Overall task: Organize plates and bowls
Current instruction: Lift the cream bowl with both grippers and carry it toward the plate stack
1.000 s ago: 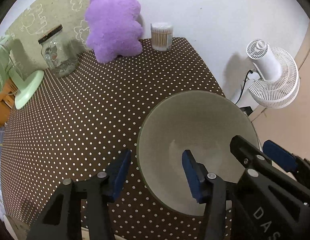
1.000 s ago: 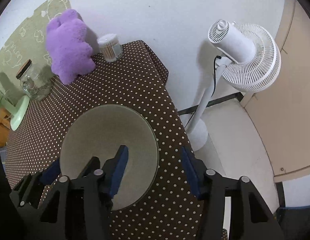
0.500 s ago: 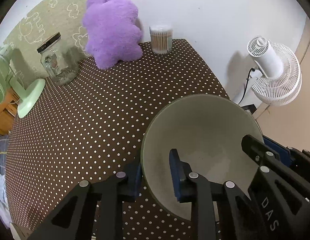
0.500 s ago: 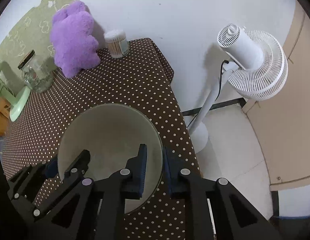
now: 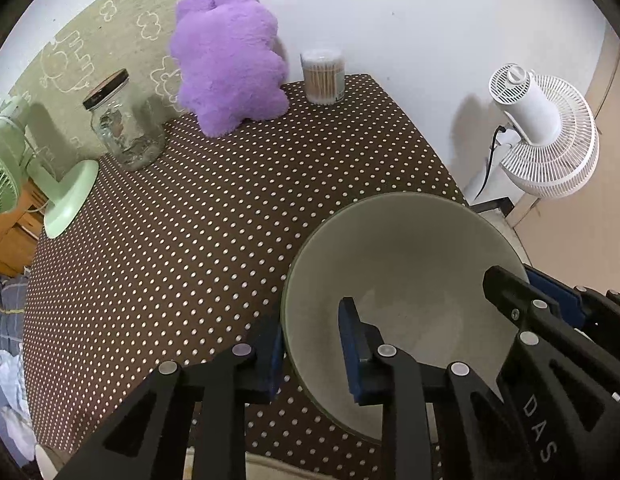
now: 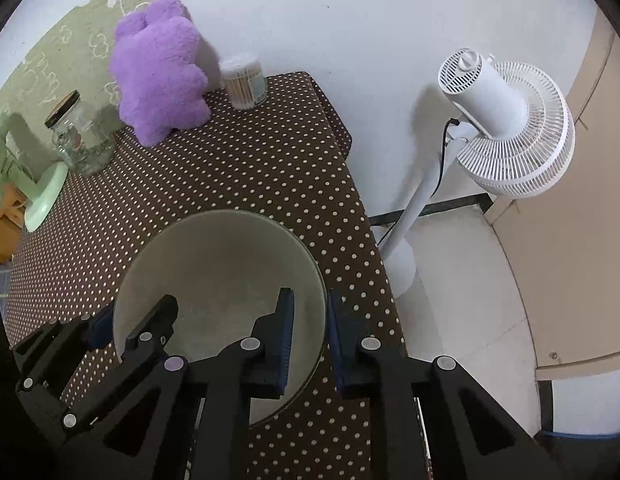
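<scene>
Left gripper point(image 5: 311, 344) clamped on the left rim of the bowl point(image 5: 401, 264): one blue pad outside the wall, one inside, both pressed to it. Right gripper point(image 6: 310, 336) clamped on the opposite, right rim the same way, one pad in, one pad out. Each gripper also shows in the other's view, at the far side of the bowl. Both point steeply down.

Bowl is large, pale grey-green, empty inside, upright, near the front right corner of the table point(image 5: 190, 240). Cannot tell whether its base rests on the cloth or is just off it. Table covered in brown cloth with white polka dots.

At the back of the table, well apart from the bowl: purple plush toy point(image 5: 230, 56) against the wall, clear tub of cotton swabs point(image 5: 321, 76) just beside it on the right, glass jar point(image 5: 118, 120) with a dark lid to its left. Mint green desk fan point(image 5: 50, 184) at the far left edge, its round base on the cloth.

White standing fan point(image 6: 505, 128) on the floor to the right of the table, black cable hanging from it, pole down to a round base. White wall behind, green patterned panel at upper left.
</scene>
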Demonstrator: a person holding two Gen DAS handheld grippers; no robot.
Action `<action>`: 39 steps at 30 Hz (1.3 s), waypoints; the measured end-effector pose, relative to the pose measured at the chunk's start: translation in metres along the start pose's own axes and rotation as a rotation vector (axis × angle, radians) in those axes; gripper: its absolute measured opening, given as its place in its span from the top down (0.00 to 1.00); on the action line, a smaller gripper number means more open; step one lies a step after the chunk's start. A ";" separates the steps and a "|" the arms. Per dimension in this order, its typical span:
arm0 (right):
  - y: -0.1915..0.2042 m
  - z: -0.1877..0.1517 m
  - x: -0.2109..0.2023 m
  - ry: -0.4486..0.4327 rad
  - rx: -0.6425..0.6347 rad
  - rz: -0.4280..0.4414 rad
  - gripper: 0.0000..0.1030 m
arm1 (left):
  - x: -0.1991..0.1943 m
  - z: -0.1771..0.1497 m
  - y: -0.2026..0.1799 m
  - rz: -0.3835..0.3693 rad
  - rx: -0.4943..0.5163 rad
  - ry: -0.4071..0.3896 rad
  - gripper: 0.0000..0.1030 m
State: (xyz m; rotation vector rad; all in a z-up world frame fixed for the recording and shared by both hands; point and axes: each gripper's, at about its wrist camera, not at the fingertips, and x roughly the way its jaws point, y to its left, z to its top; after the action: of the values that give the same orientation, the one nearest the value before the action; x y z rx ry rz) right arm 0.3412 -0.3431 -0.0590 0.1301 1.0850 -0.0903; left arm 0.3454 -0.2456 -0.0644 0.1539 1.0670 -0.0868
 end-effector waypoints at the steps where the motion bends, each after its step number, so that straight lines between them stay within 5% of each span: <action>1: 0.002 -0.001 -0.002 0.001 -0.003 0.002 0.81 | -0.002 -0.002 0.002 0.002 -0.002 0.000 0.77; 39: 0.073 -0.038 -0.123 -0.107 -0.057 0.035 0.81 | -0.121 -0.045 0.074 0.017 -0.095 -0.113 0.77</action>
State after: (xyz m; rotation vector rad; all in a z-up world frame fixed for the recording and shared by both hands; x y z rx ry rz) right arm 0.2610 -0.2642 0.0370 0.0914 0.9768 -0.0345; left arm 0.2588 -0.1656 0.0266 0.0709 0.9548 -0.0292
